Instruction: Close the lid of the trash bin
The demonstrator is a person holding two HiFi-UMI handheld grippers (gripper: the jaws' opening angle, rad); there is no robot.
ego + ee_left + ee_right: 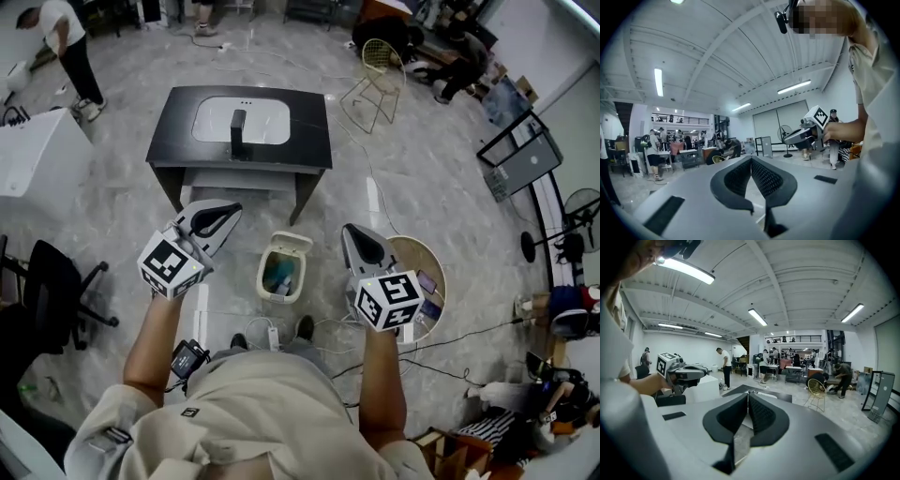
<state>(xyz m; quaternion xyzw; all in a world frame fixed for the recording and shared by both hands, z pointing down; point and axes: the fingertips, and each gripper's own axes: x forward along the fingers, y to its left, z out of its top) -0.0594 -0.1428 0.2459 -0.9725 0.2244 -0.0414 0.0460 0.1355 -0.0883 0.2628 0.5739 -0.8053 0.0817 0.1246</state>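
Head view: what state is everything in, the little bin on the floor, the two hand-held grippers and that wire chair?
trash bin: upright on the floor, inside showing
lid: open, tipped back
left hand-held gripper: jaws shut, nothing between them, held up away from the bin
right hand-held gripper: jaws shut, nothing between them, held up away from the bin
wire chair: upright, nobody on it

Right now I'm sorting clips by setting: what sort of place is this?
Probably an open workshop or lab hall, not a home: a high ribbed ceiling with strip lights, a mezzanine above desks where people work, and a bare grey floor.
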